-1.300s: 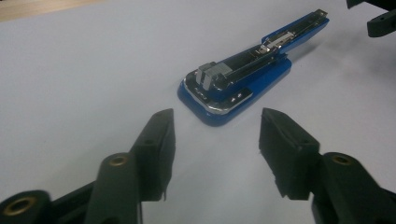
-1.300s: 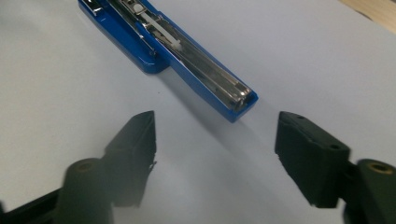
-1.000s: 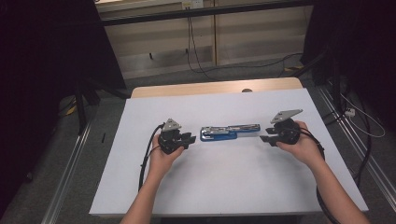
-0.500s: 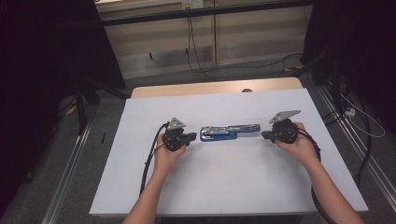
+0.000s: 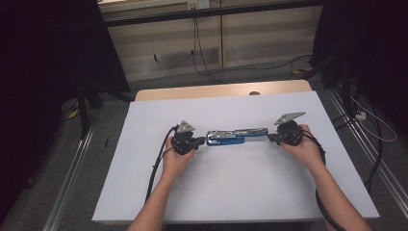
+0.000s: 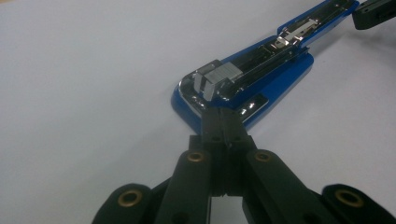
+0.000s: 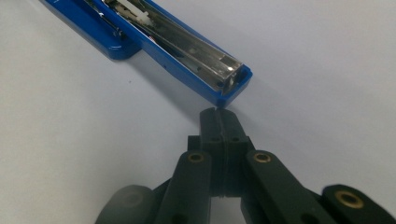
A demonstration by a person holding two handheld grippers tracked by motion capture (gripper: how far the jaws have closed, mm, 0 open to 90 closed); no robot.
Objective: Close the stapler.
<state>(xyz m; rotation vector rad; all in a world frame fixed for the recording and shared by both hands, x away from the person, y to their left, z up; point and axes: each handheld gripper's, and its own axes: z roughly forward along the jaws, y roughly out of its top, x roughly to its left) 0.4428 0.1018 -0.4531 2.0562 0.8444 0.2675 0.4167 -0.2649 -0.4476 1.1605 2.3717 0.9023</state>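
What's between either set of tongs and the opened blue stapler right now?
Nothing visible. The blue stapler lies opened flat on the white table. The left tongs, shut, sit at its wide end, and the right tongs, shut, at its narrow tip. Actual contact can't be told.

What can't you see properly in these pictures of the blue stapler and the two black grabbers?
- Stapler: in the left gripper view its far end is cut off by the top edge; in the right gripper view its other end runs off the top left.
- Whether the left gripper touches the stapler: its shut tips cover the meeting spot.
- Staples inside: too small in the high view.
- Right gripper: the tips are too small in the high view.
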